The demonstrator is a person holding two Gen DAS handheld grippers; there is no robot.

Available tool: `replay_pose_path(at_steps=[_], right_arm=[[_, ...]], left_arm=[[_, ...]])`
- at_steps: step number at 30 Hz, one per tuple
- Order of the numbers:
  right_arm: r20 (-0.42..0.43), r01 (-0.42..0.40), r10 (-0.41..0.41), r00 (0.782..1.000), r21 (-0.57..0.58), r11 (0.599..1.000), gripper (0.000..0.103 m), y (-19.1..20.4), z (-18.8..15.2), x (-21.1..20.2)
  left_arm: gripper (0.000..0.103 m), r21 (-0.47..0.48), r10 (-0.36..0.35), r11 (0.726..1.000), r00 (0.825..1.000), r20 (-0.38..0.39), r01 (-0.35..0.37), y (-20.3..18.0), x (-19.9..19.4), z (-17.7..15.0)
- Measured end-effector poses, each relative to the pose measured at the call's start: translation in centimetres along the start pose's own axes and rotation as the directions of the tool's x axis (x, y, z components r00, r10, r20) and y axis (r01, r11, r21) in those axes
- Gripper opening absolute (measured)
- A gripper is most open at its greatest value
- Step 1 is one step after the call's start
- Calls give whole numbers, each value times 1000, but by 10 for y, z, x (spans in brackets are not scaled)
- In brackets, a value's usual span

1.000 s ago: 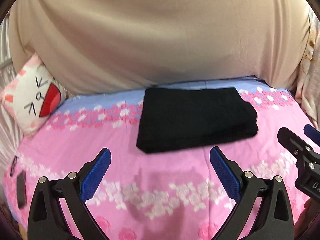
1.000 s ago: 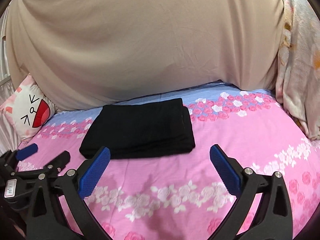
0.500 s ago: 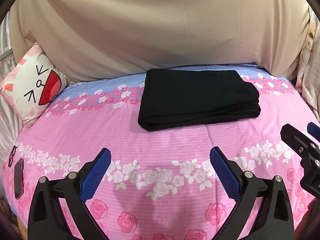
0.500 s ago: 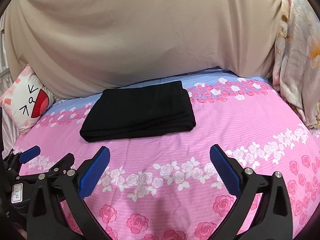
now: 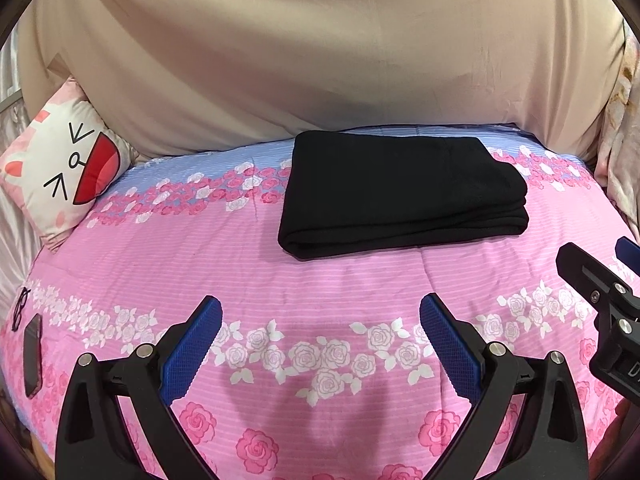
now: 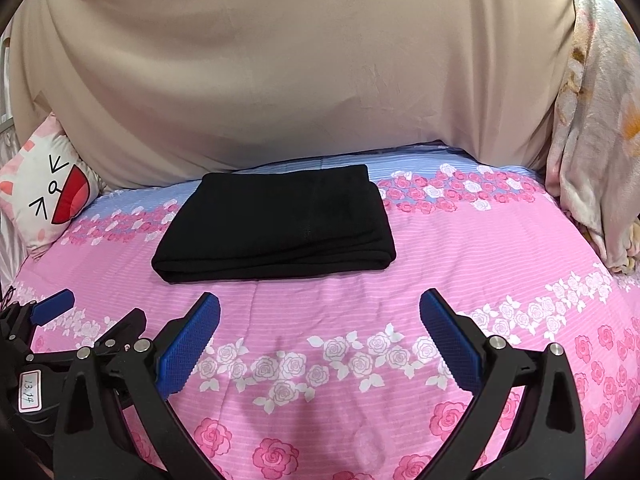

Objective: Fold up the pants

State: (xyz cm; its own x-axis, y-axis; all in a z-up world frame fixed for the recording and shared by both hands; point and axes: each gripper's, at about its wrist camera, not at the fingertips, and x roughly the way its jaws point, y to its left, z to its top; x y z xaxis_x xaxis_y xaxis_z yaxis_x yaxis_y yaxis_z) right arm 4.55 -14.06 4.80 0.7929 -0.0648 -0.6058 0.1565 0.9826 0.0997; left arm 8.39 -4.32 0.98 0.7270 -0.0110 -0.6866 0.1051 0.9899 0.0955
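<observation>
The black pants (image 5: pixel 400 192) lie folded into a flat rectangle on the pink floral bed cover (image 5: pixel 320 288), near its far edge. They also show in the right wrist view (image 6: pixel 276 224). My left gripper (image 5: pixel 320 340) is open and empty, held above the cover well in front of the pants. My right gripper (image 6: pixel 320 336) is open and empty too, also in front of the pants. Each gripper shows at the edge of the other's view: the right one (image 5: pixel 600 292) and the left one (image 6: pixel 72 320).
A cat-face pillow (image 5: pixel 64 172) leans at the far left. A beige sheet (image 5: pixel 320 60) hangs behind the bed. A pale floral blanket (image 6: pixel 592 140) hangs at the right. A phone (image 5: pixel 33 356) and glasses (image 5: pixel 20 308) lie at the left edge.
Both grippers have pulled back from the folded pants and risen, so the pants look farther away and more of the cover shows. The pants have not moved.
</observation>
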Motion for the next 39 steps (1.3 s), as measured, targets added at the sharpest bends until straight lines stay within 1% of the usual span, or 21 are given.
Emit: replay_pose_path(at_steps=[19,24,32,39], right_arm=[[-1,7,-7,1000,4,1000,98,3,-1,1],[-2,5,-5,1000,2,1000,98,3,-1,0],[-3,5,-5,1000,3,1000,98,2,-2,0],[-1,8,-8,1000,5,1000,98,2,-1,0]], left_arm=[[98,3,-3,1000,1000,1,3,0,2,1],[98,-8,1,1000,1000,-7,-1,1,2,1],[98,16,-11,1000,1000,3,11,-3,-3,2],[98,38,-3,999,1000,12,3,-7,-6,2]])
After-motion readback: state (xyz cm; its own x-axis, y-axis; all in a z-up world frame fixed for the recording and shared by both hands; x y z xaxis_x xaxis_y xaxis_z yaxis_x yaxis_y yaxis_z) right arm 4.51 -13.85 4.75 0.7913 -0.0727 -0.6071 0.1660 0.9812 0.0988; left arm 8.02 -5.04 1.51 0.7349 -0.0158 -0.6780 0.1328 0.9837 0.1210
